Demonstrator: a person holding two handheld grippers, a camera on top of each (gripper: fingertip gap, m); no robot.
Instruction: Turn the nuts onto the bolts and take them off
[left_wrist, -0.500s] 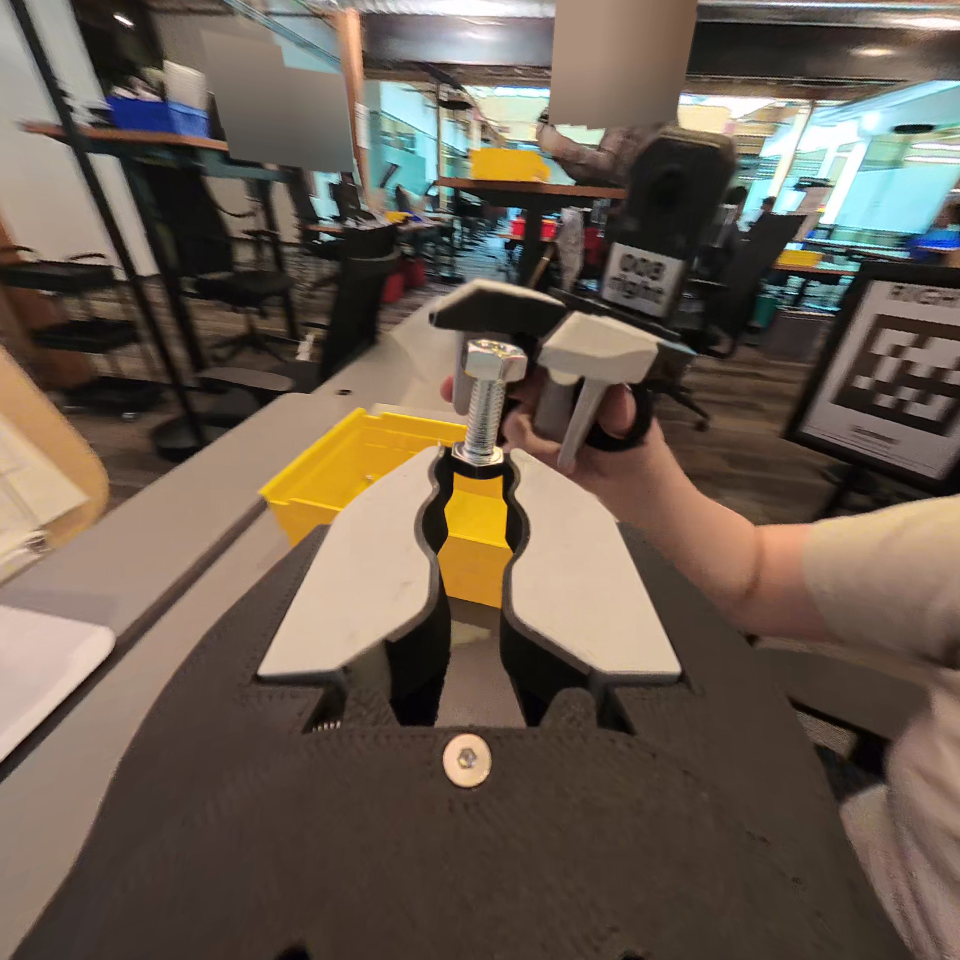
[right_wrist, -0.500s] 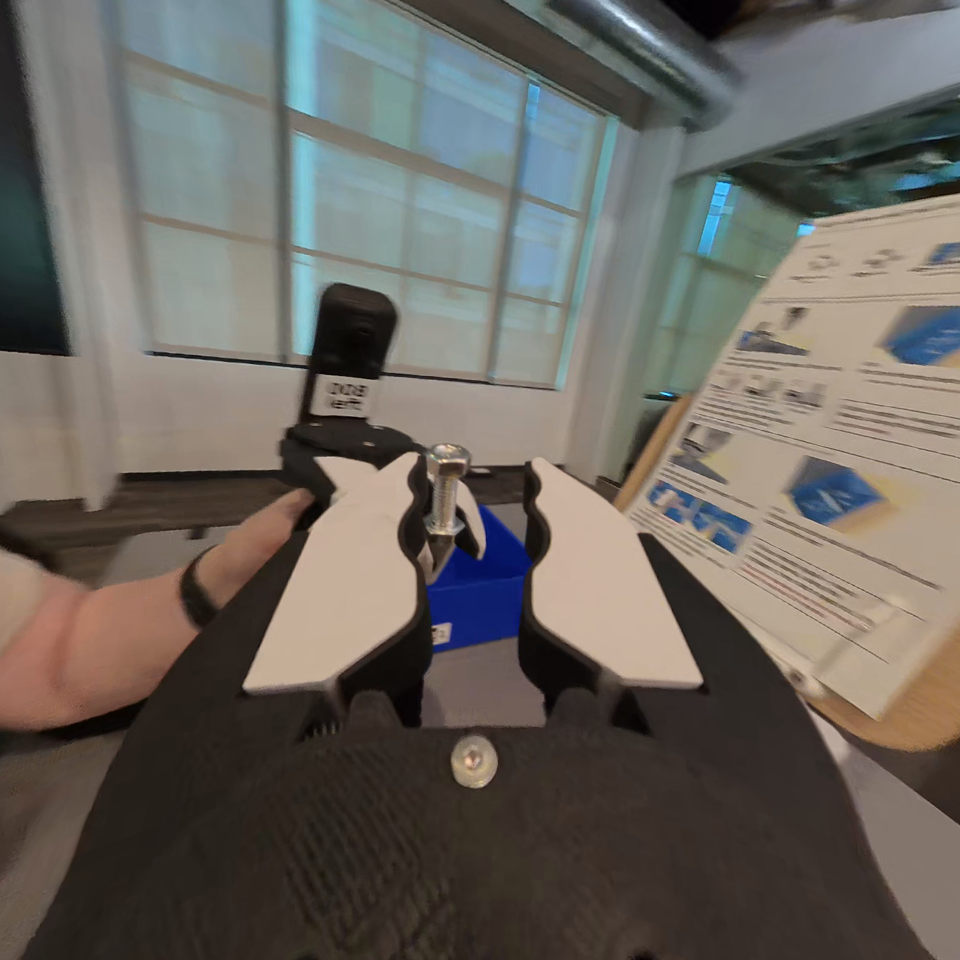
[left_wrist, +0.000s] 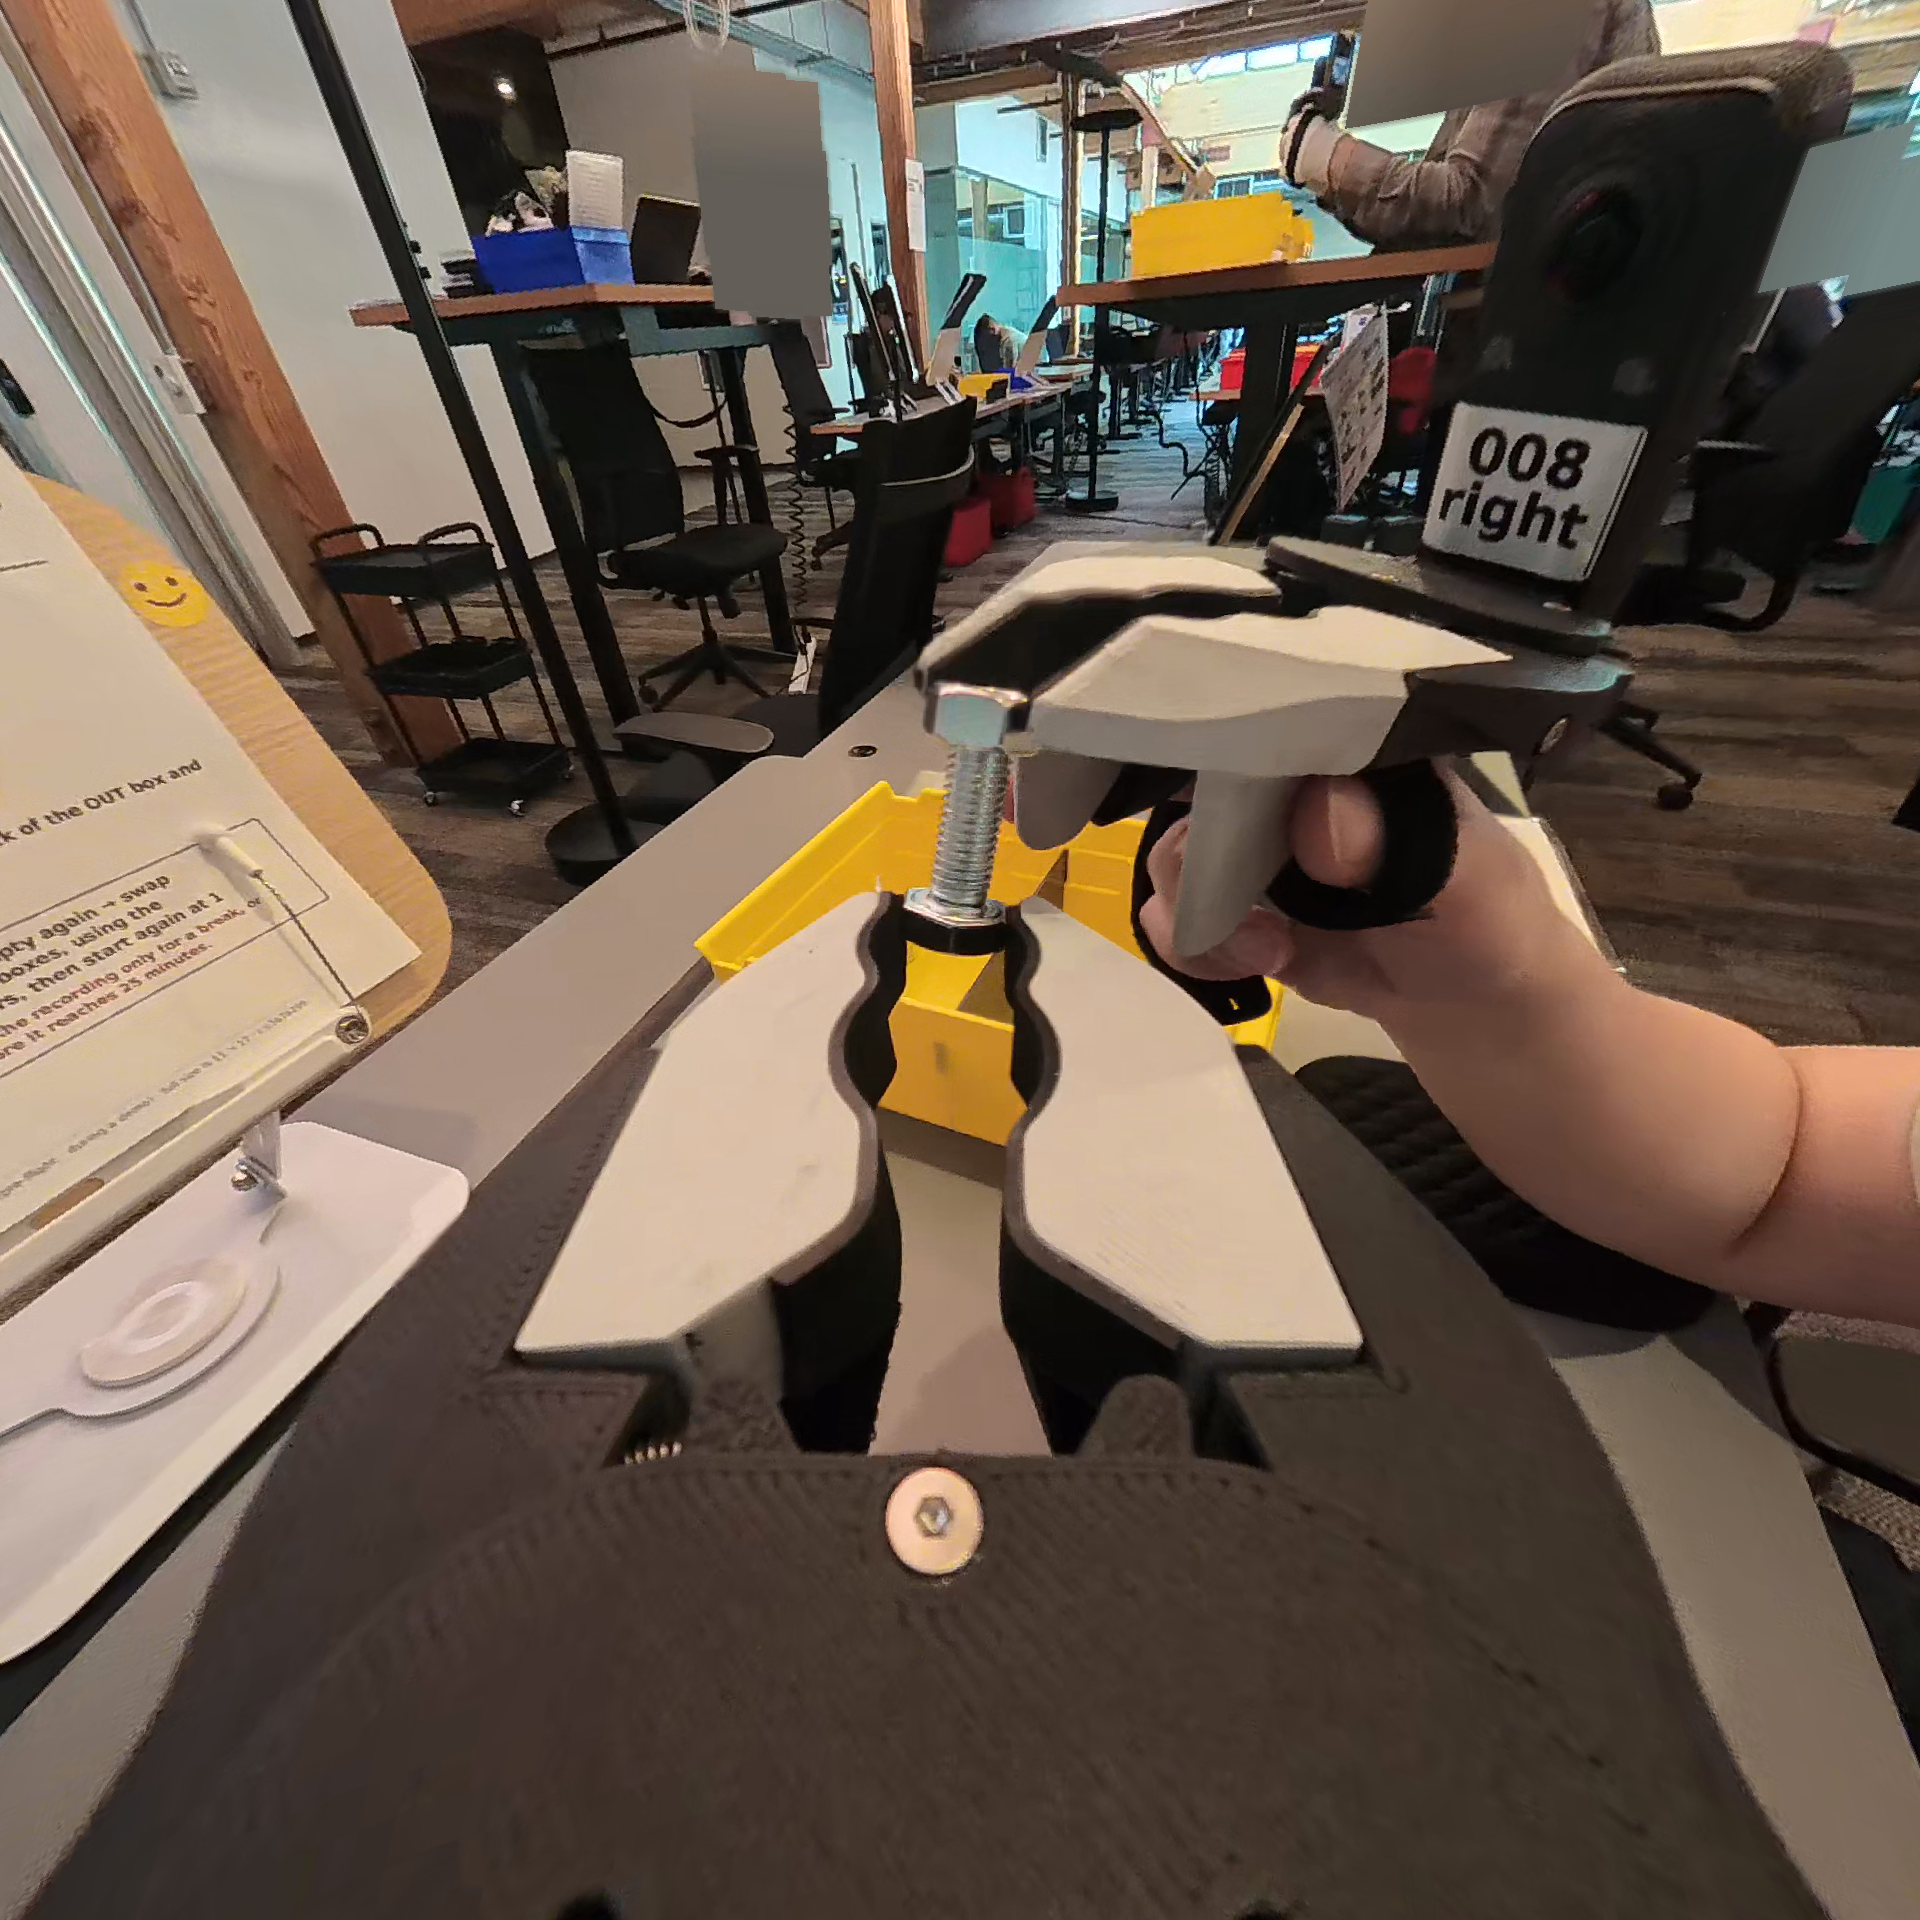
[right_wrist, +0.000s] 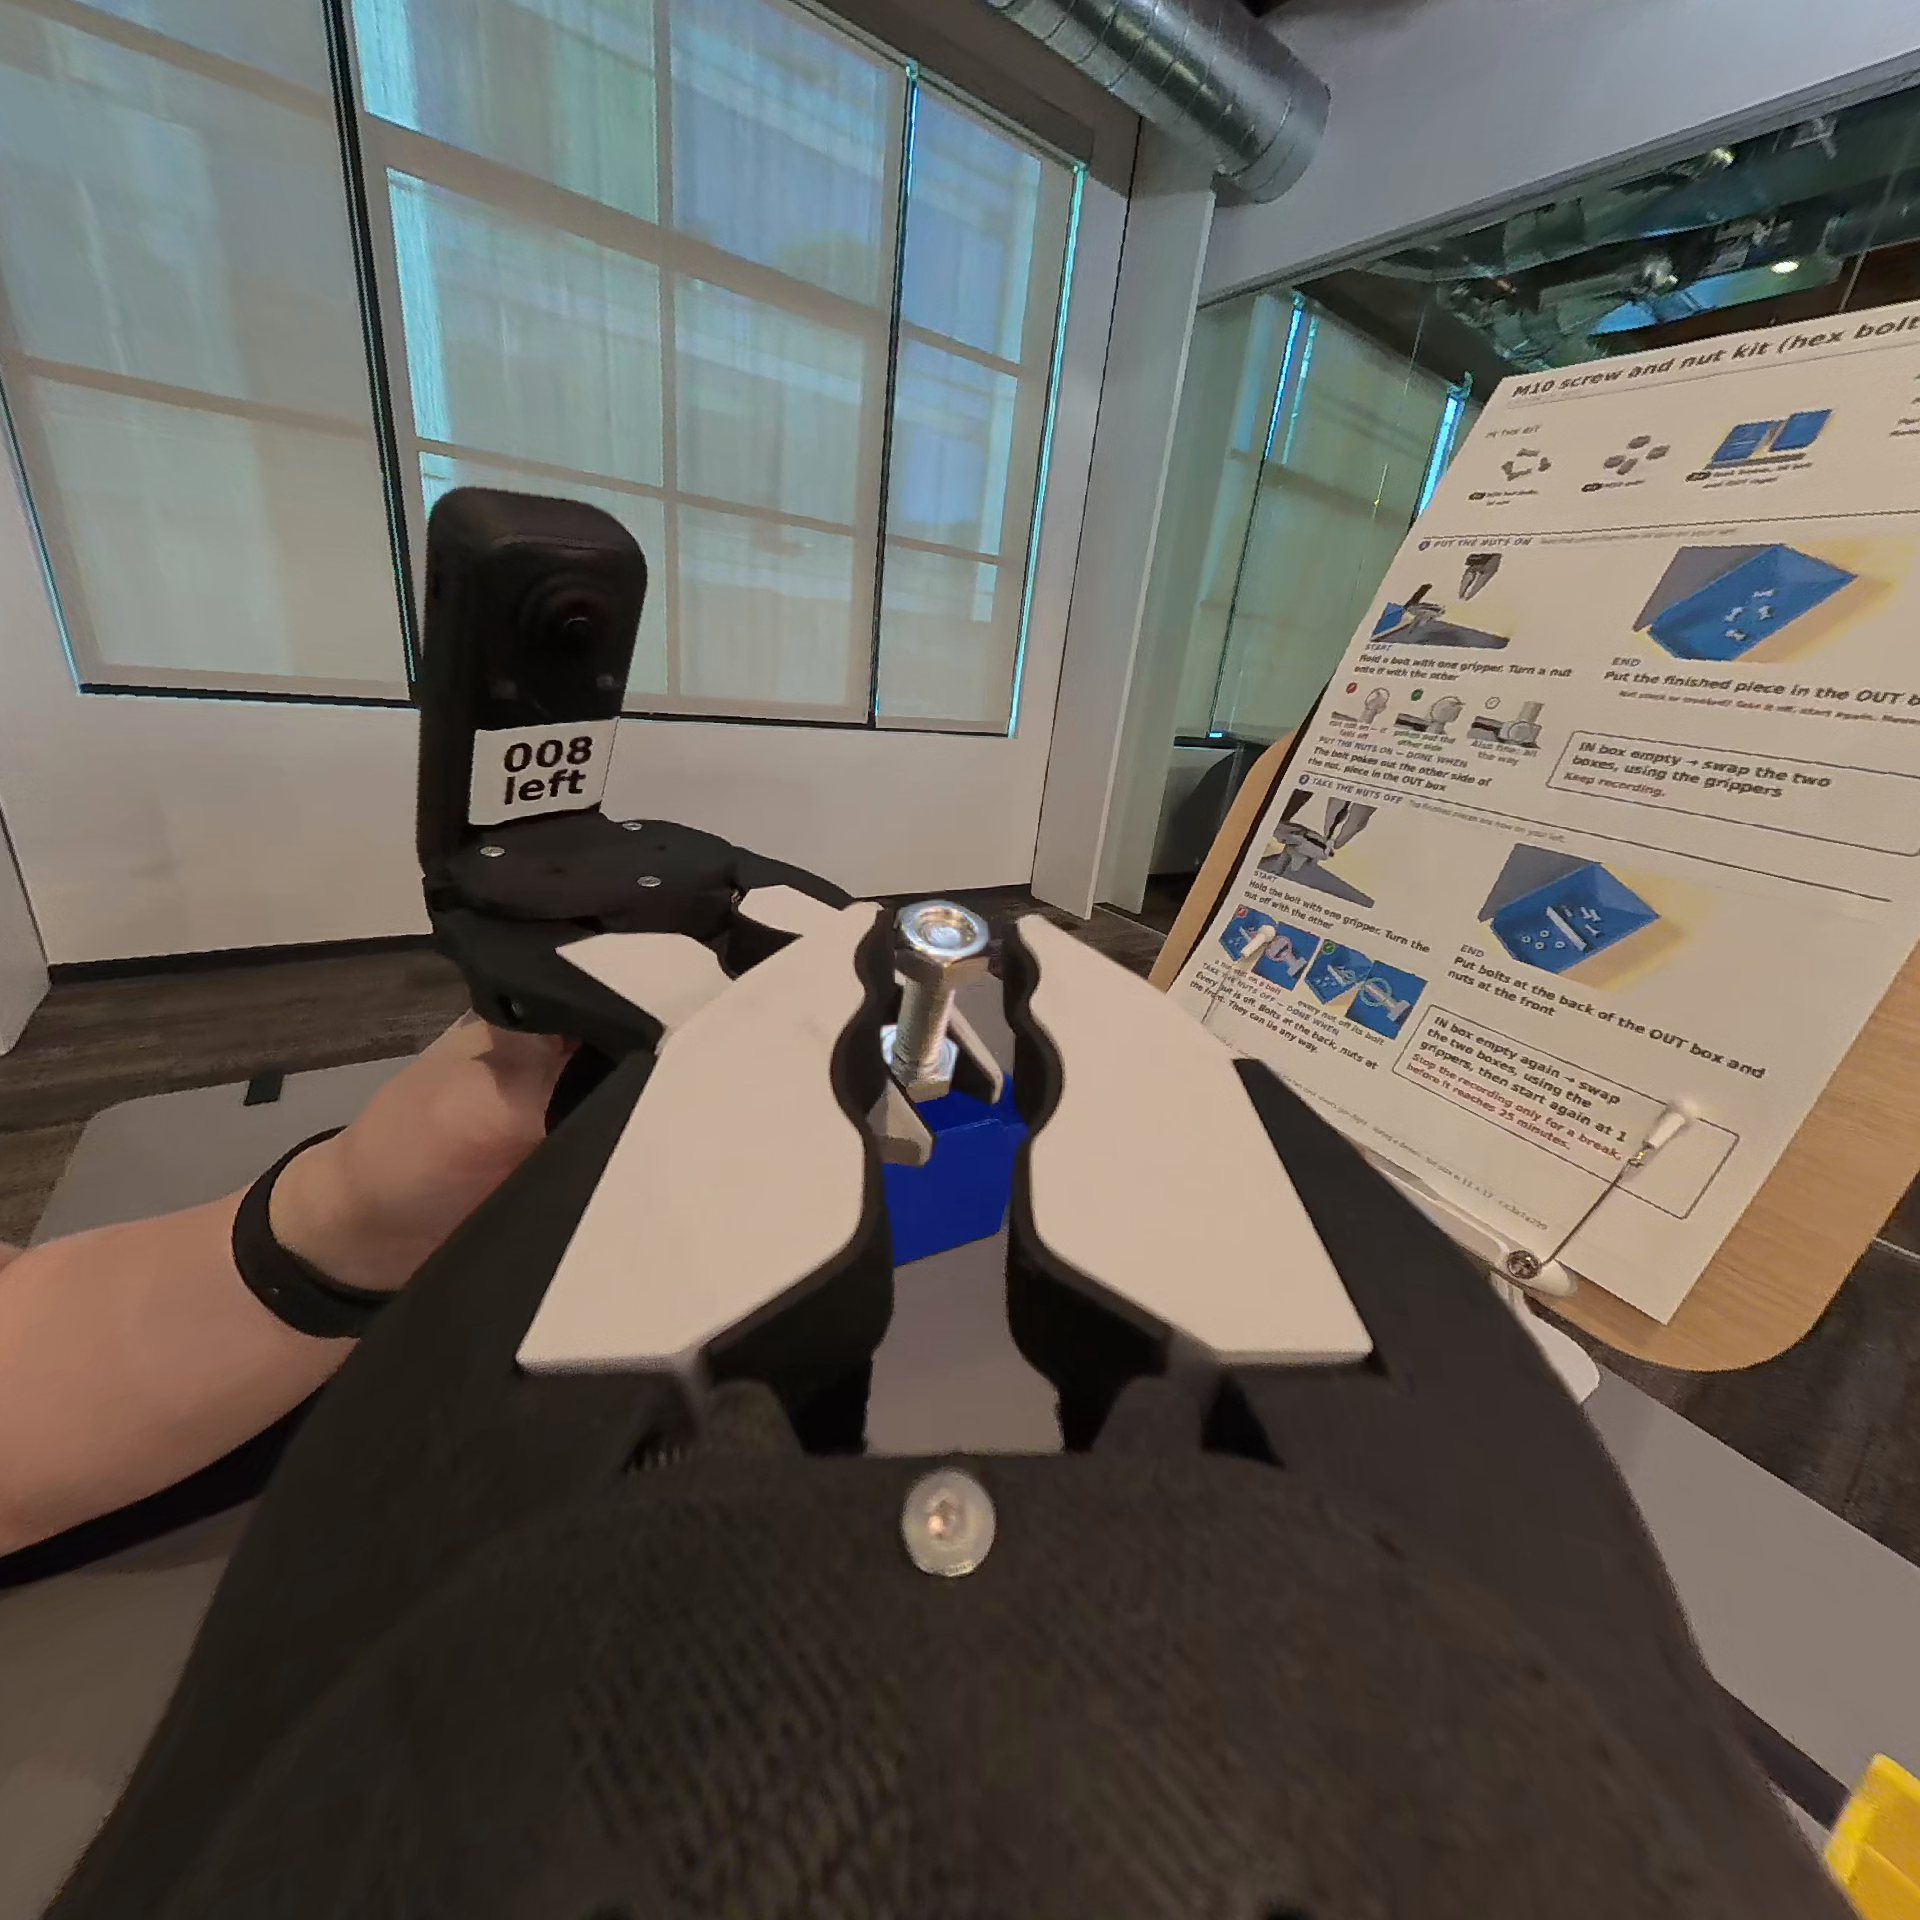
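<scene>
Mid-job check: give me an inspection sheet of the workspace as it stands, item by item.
Surface: grey table, bare where visible.
Job's things: bolt upright, nut on its lower end; yellow bin and blue bin on the table, contents not visible.
Clutter: instruction board on a white stand.
Grippers: left tool shut on the nut; right tool around the bolt head, contact unclear.
Cables: thin tether wire on the board.
Surroundings: windows on one side; office desks, chairs and a person on the other.
</scene>
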